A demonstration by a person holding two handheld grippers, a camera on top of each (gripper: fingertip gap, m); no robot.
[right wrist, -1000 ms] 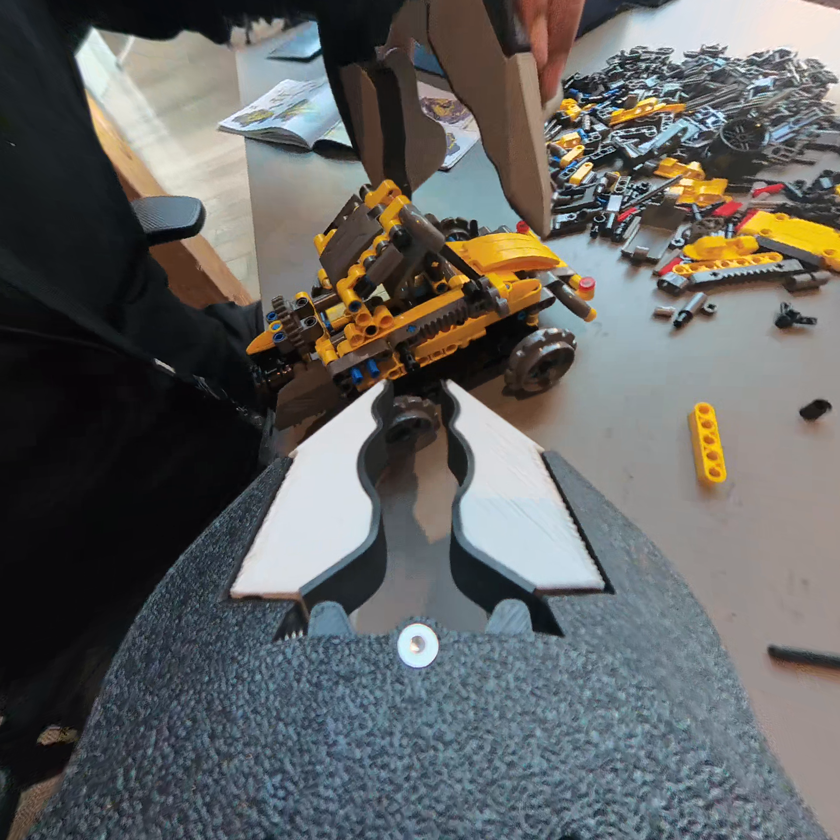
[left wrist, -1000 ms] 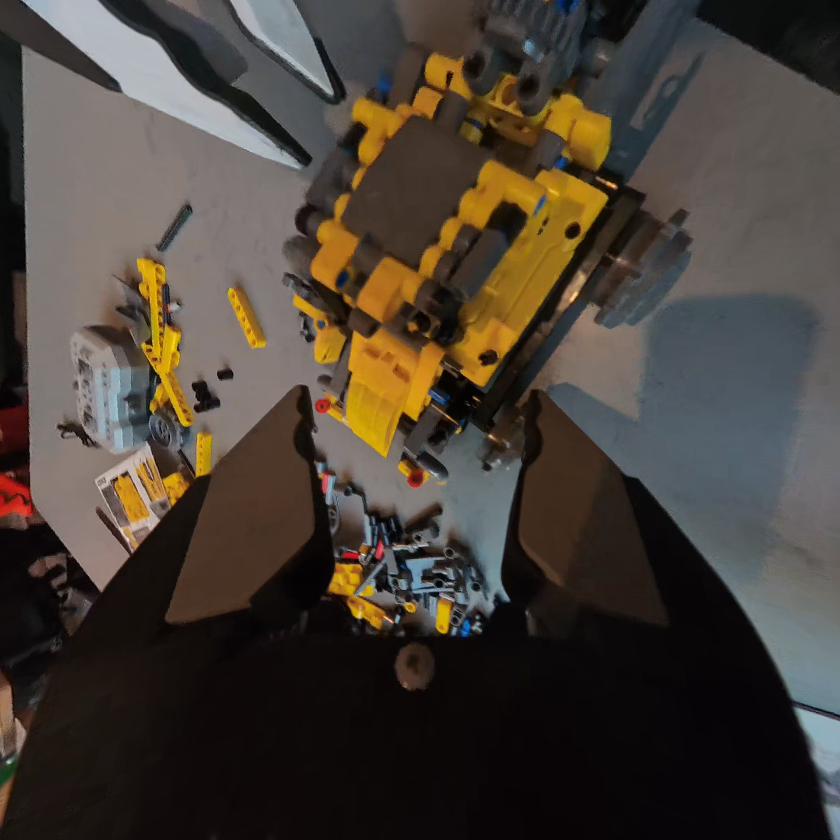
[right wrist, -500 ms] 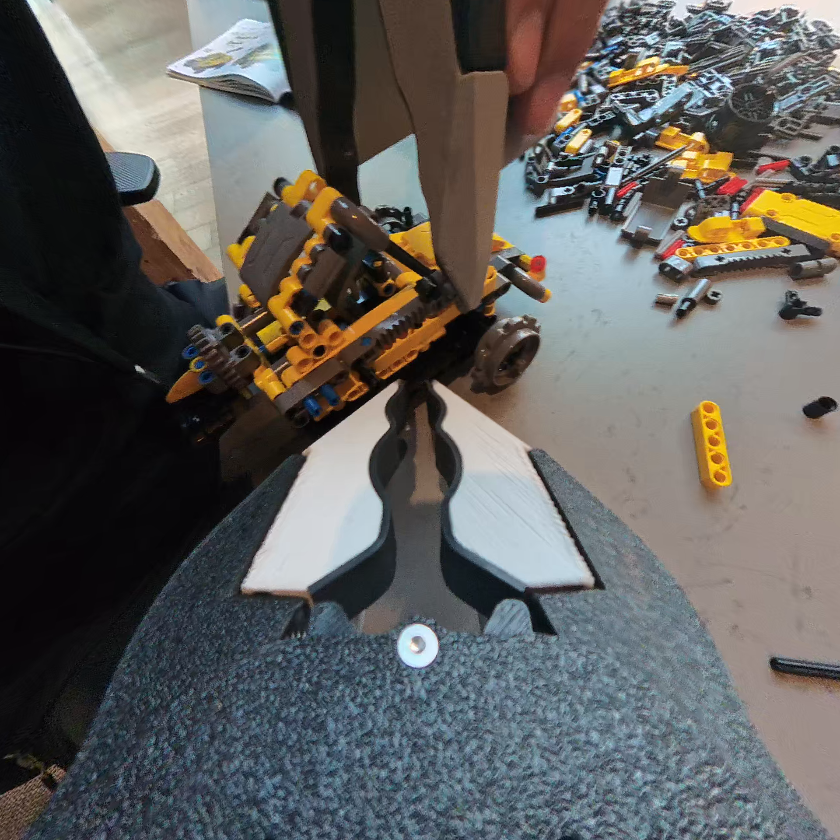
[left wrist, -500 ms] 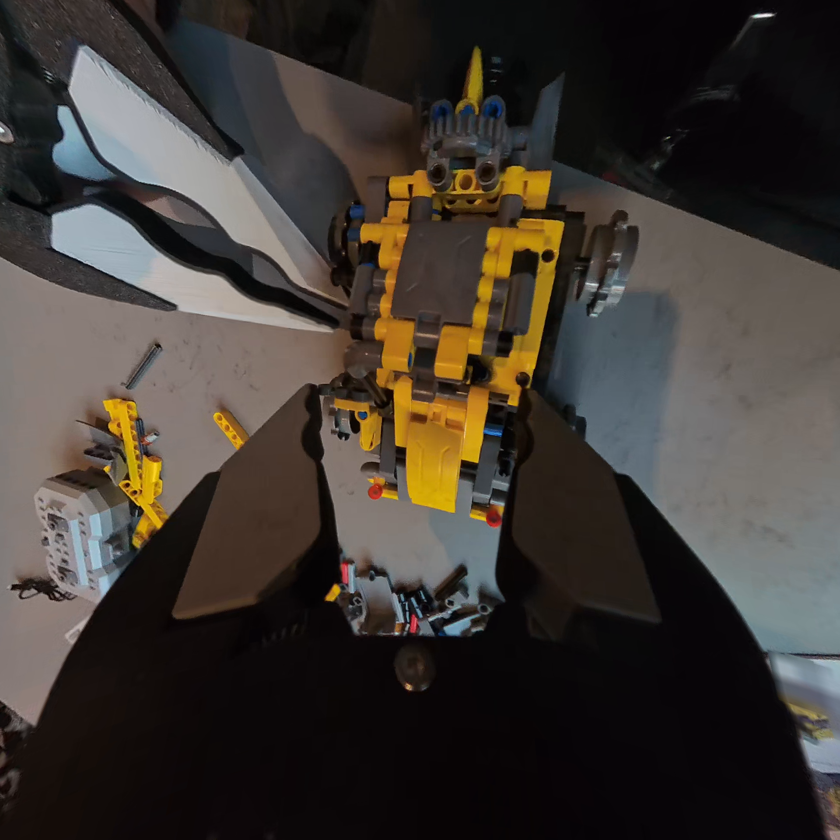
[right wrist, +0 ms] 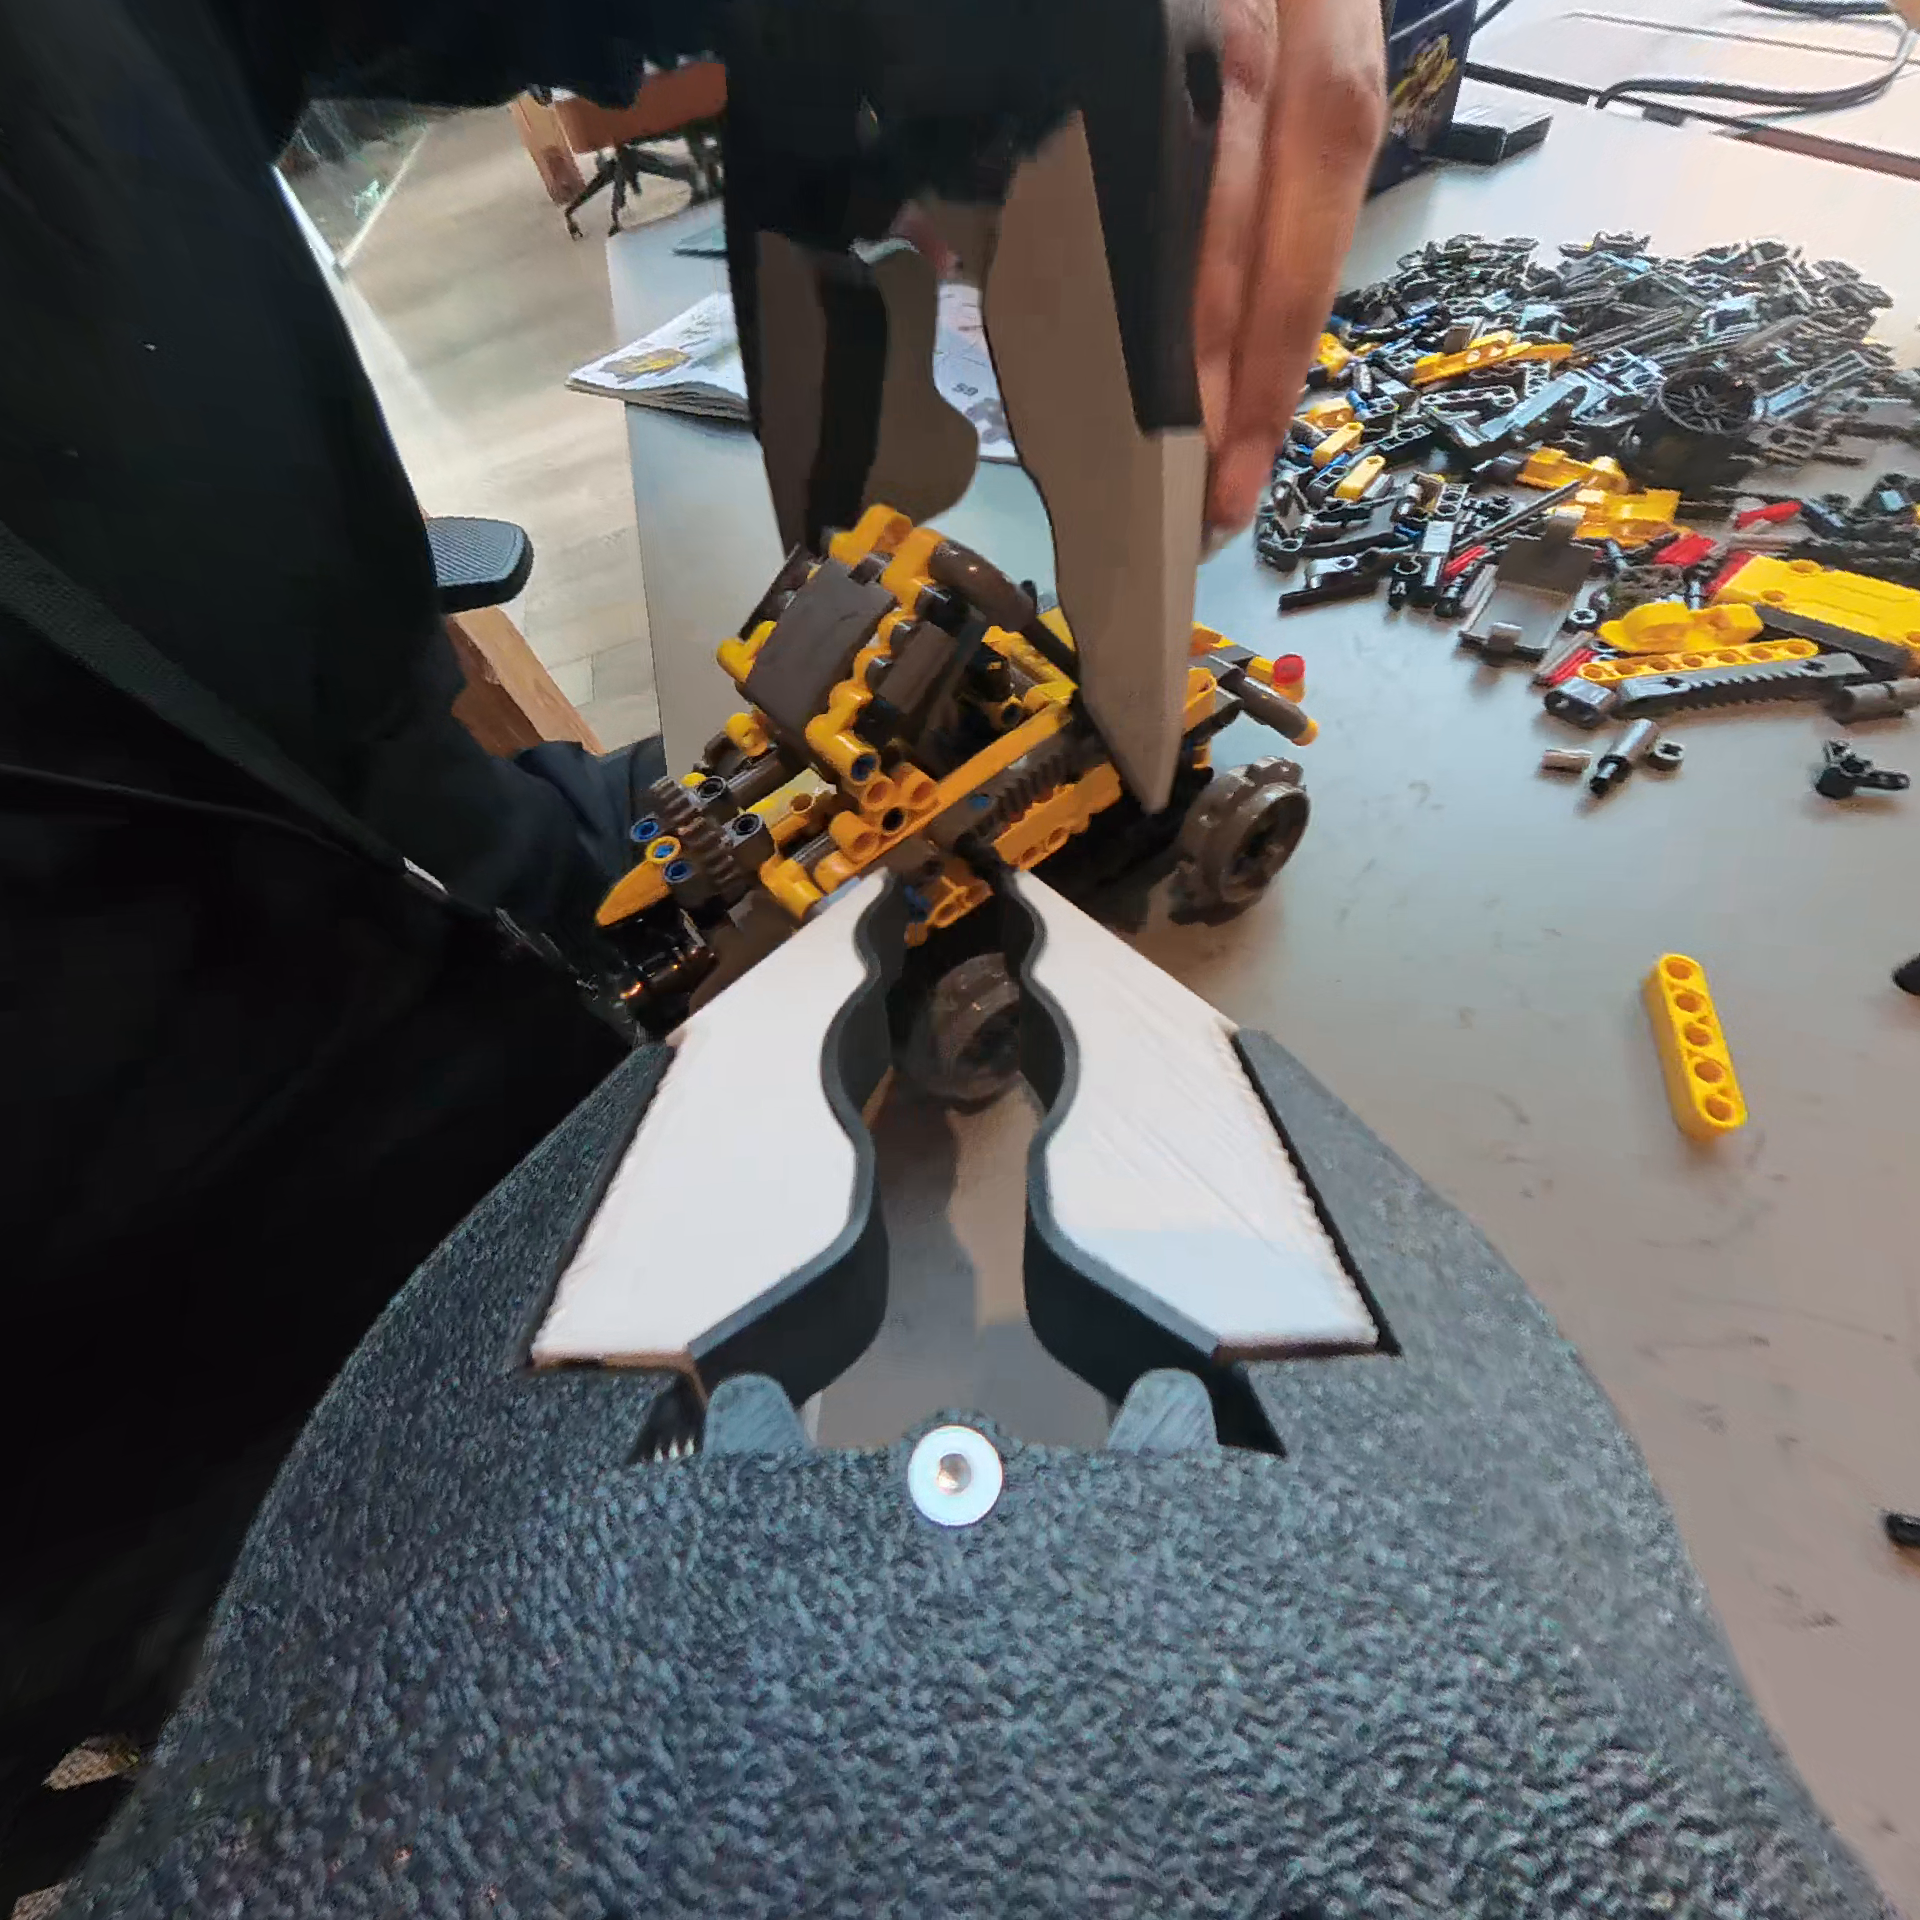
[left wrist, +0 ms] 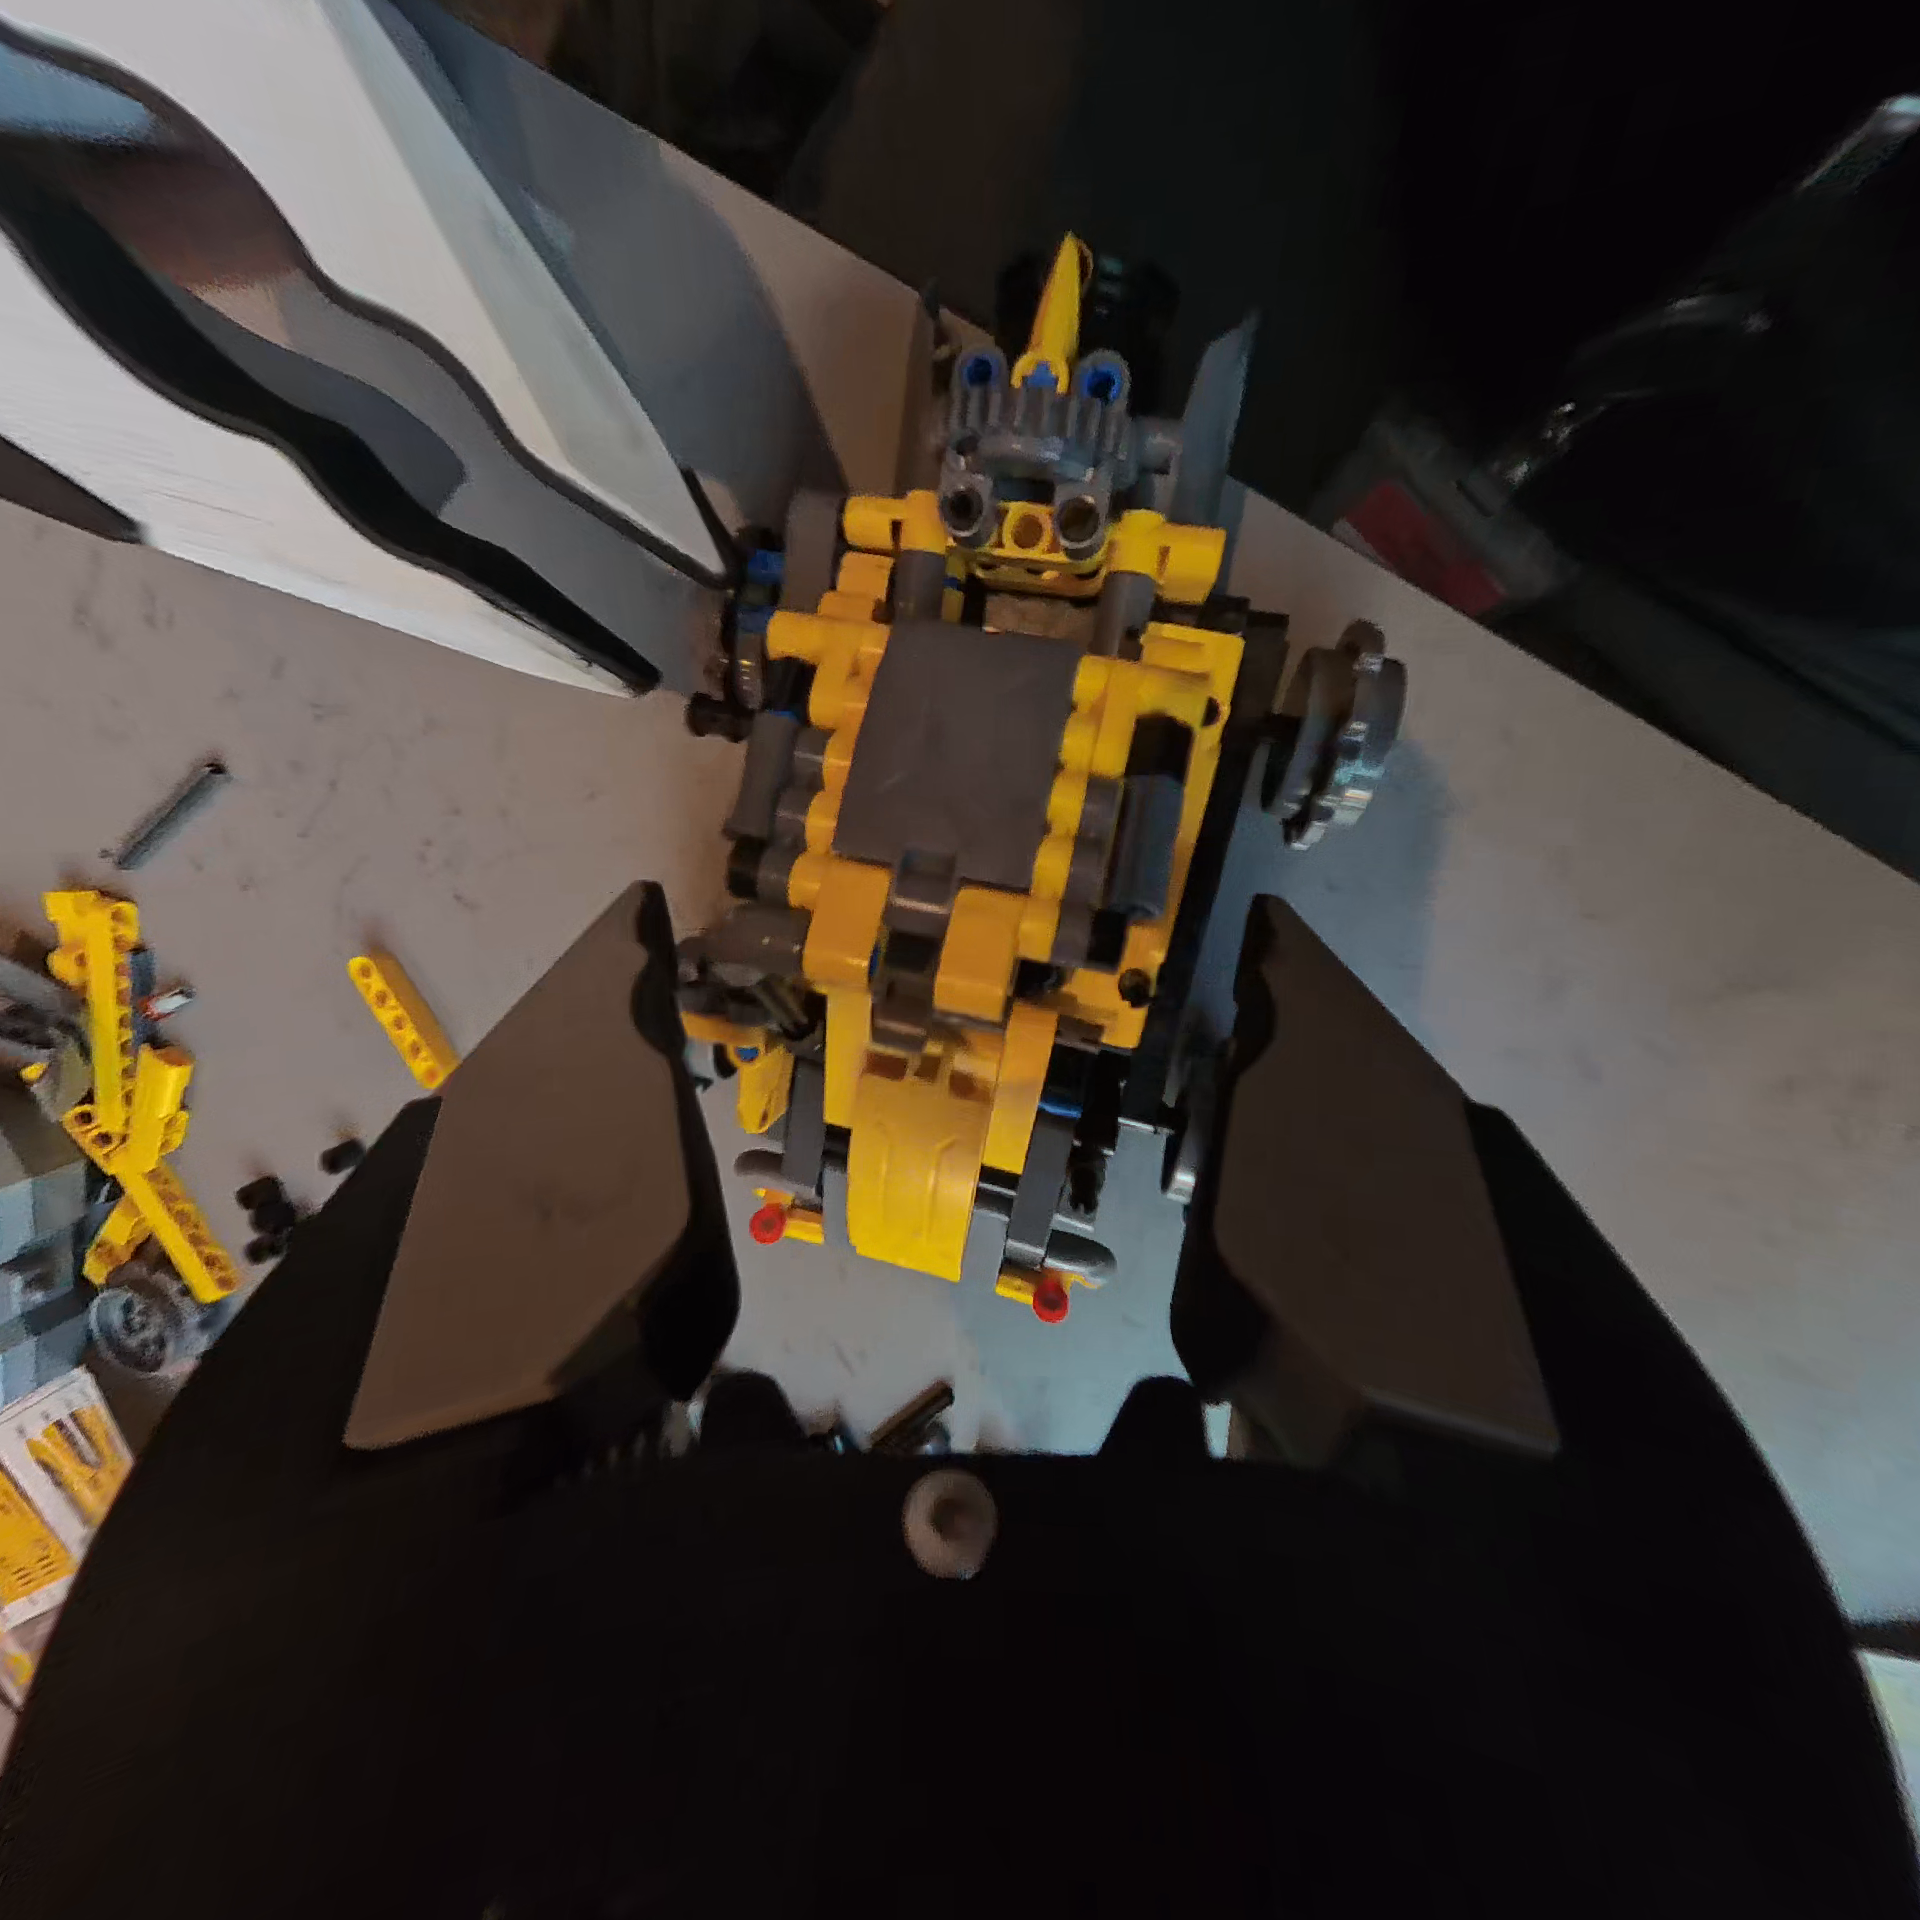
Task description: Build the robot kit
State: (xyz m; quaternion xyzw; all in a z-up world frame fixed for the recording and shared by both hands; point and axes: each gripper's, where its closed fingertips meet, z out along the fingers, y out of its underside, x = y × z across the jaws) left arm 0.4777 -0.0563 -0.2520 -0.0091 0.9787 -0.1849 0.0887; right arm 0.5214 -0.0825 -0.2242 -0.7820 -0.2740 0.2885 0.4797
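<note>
A yellow and dark grey brick-built vehicle model (left wrist: 956,769) stands on the grey table (left wrist: 1558,1039), near its edge. My left gripper (left wrist: 954,909) is open and comes down from above. Its black fingers (left wrist: 540,1164) straddle the model's front end, one on each side. In the right wrist view the near finger (right wrist: 1112,582) lies against the model (right wrist: 894,707) beside a front wheel. My right gripper (right wrist: 948,883) is at the model's side, jaws a narrow gap apart. A grey wheel (right wrist: 961,1029) shows between its white fingers (left wrist: 260,499).
A big pile of loose black, grey and yellow parts (right wrist: 1610,416) lies at the far right. A yellow beam (right wrist: 1694,1049) lies alone on the table. A yellow sub-assembly (left wrist: 125,1122) and a grey axle (left wrist: 166,816) lie left. A booklet (right wrist: 665,364) lies behind. A person's dark clothing (right wrist: 208,727) fills the left.
My left gripper has come down over the model until its fingers straddle the front. My right gripper has moved in to the model's side, and its tips have parted a little.
</note>
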